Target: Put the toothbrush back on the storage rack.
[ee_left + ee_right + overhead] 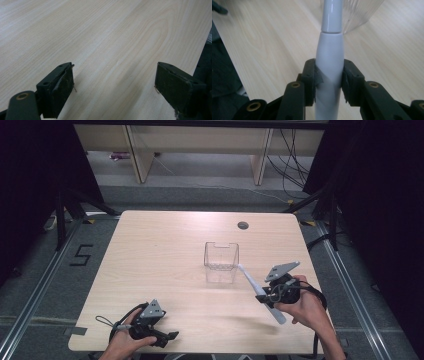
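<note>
I hold a white electric toothbrush in my right hand-held gripper. In the right gripper view its two black jaws press on both sides of the thick white handle, so this gripper is closed on it. The grip is on the body of the handle; a part of the handle comes out behind the jaws, toward me, and the thinner neck goes forward.

The long axis of the toothbrush is slanted. In the high view it runs from low right, near my right hand, up and to the left, and its thin end points at the clear plastic container in the middle of the worktop. The tip is at the near right corner of the container (if it touches the wall or is just beside it, I cannot tell).

My left hand-held gripper is near the front left edge of the worktop, well apart from the toothbrush. Its jaws stand wide apart with only bare wood between them.

The head of the toothbrush is cut off at the top of the right gripper view, so I cannot make out its bristles. The container there is only a blurred ribbed wall.
</note>
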{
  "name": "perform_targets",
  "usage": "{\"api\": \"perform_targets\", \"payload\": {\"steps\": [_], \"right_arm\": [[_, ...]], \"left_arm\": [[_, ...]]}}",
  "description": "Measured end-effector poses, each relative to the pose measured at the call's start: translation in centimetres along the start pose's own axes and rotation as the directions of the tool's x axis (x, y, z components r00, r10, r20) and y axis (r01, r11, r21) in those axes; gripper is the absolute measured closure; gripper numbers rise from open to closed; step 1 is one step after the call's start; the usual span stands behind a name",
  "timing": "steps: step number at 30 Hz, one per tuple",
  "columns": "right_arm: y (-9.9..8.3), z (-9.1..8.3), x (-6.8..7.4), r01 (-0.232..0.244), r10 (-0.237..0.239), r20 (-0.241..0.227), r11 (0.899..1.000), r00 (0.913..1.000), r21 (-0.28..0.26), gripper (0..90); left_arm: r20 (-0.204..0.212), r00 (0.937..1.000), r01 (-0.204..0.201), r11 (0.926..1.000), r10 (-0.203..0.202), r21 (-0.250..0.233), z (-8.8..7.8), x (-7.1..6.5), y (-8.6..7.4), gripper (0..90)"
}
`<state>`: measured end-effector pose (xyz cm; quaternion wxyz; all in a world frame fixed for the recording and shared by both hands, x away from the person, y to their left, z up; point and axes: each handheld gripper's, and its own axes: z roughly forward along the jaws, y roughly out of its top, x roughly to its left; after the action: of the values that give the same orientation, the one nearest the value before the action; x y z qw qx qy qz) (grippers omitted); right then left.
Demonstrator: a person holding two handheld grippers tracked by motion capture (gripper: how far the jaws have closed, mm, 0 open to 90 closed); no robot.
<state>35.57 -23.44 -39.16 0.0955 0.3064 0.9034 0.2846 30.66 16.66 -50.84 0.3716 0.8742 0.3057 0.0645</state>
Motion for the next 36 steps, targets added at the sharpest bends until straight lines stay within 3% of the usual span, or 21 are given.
{"api": "perform_targets", "payload": {"steps": [2, 3, 5, 6, 7, 10, 15, 17, 18, 21, 23, 24, 25, 26, 27, 28, 30, 31, 34, 35, 36], "right_arm": [[0.0, -0.4, -0.3, -0.008, 0.008, 0.006, 1.000, 1.0000, -0.018, 66.8], [0.0, -0.4, -0.7, 0.019, -0.018, 0.011, 0.999, 0.9998, -0.049, 66.8], [0.0, -0.5, -1.1, 0.015, -0.013, 0.019, 0.997, 0.9997, -0.077, 66.8], [-0.1, -0.4, -1.3, -0.012, 0.013, 0.009, 0.997, 0.9999, -0.080, 66.8], [-0.2, -0.3, -1.5, -0.010, 0.012, 0.022, 0.993, 0.9997, -0.116, 66.8], [-0.3, -0.2, -1.7, -0.031, 0.033, 0.009, 0.993, 0.9994, -0.112, 66.8], [-0.4, 0.1, -2.3, -0.034, 0.037, 0.019, 0.988, 0.9991, -0.151, 66.7], [-0.4, 0.0, -2.2, -0.101, 0.106, 0.025, 0.983, 0.9940, -0.154, 66.8], [-0.3, 0.1, -2.4, -0.093, 0.101, 0.032, 0.977, 0.9944, -0.194, 66.8], [-0.2, 0.0, -2.6, -0.088, 0.096, 0.027, 0.973, 0.9950, -0.212, 66.8], [-0.1, -0.2, -3.1, -0.069, 0.081, 0.032, 0.961, 0.9962, -0.267, 66.8], [0.0, -0.2, -3.0, -0.100, 0.112, 0.025, 0.953, 0.9934, -0.287, 66.8], [0.0, -0.2, -3.0, -0.100, 0.112, 0.025, 0.953, 0.9934, -0.287, 66.8], [0.0, -0.3, -3.1, -0.108, 0.120, 0.019, 0.945, 0.9926, -0.308, 66.8], [0.0, -0.3, -3.3, -0.109, 0.124, 0.022, 0.935, 0.9921, -0.336, 66.7], [0.1, -0.3, -3.6, -0.096, 0.121, 0.040, 0.916, 0.9919, -0.389, 66.8], [0.2, -0.4, -3.7, -0.093, 0.122, 0.046, 0.912, 0.9915, -0.398, 66.8], [0.2, -0.4, -3.6, -0.121, 0.143, 0.024, 0.908, 0.9895, -0.402, 66.8], [0.4, -0.3, -4.0, -0.104, 0.130, 0.031, 0.892, 0.9910, -0.440, 66.8], [0.4, -0.3, -4.0, -0.104, 0.130, 0.031, 0.892, 0.9910, -0.440, 66.8], [0.4, -0.4, -3.7, -0.155, 0.175, 0.008, 0.888, 0.9845, -0.433, 66.8]], "left_arm": [[-0.004, 1.0000, -0.005, 1.0000, 0.005, 0.003, 0.0, 0.0, 0.0, 14.9], [-0.003, 1.0000, -0.005, 1.0000, 0.005, 0.003, 0.0, 0.0, 0.0, 14.9], [0.002, 1.0000, -0.008, 0.9999, 0.008, 0.006, 0.0, 0.0, 0.0, 14.9], [0.002, 1.0000, -0.004, 1.0000, 0.004, 0.002, 0.0, 0.0, 0.0, 14.9], [0.002, 1.0000, -0.004, 1.0000, 0.004, 0.002, 0.0, 0.0, 0.0, 14.9], [-0.007, 1.0000, -0.007, 1.0000, 0.007, 0.006, 0.0, 0.0, 0.0, 14.9], [-0.005, 1.0000, -0.003, 1.0000, 0.003, 0.004, 0.0, 0.0, 0.0, 14.9], [-0.006, 1.0000, -0.003, 1.0000, 0.003, 0.003, 0.0, 0.0, 0.0, 14.9], [-0.004, 1.0000, -0.003, 1.0000, 0.003, 0.003, 0.0, 0.0, 0.0, 14.9], [-0.004, 1.0000, -0.003, 1.0000, 0.003, 0.003, 0.0, 0.0, 0.0, 14.9], [-0.004, 1.0000, -0.003, 1.0000, 0.003, 0.002, 0.0, 0.0, 0.0, 14.9], [-0.006, 1.0000, -0.004, 1.0000, 0.004, 0.003, 0.0, 0.0, 0.0, 14.9], [-0.006, 1.0000, -0.004, 1.0000, 0.004, 0.003, 0.0, 0.0, 0.0, 14.9], [0.002, 1.0000, -0.002, 1.0000, 0.002, 0.002, 0.0, 0.0, 0.0, 14.9], [-0.001, 1.0000, -0.004, 1.0000, 0.004, 0.003, 0.0, 0.0, 0.0, 14.9], [-0.006, 1.0000, -0.003, 1.0000, 0.004, 0.004, 0.0, 0.0, 0.0, 14.9], [-0.003, 1.0000, -0.003, 1.0000, 0.003, 0.004, 0.0, 0.0, 0.0, 14.9], [-0.005, 1.0000, -0.007, 1.0000, 0.007, 0.007, 0.0, 0.1, 0.0, 14.9], [0.000, 1.0000, -0.004, 1.0000, 0.005, 0.003, 0.0, 0.0, 0.0, 14.9], [0.000, 1.0000, -0.004, 1.0000, 0.005, 0.003, 0.0, 0.0, 0.0, 14.9], [-0.004, 1.0000, -0.004, 1.0000, 0.004, 0.004, 0.0, 0.0, 0.0, 14.9]]}}
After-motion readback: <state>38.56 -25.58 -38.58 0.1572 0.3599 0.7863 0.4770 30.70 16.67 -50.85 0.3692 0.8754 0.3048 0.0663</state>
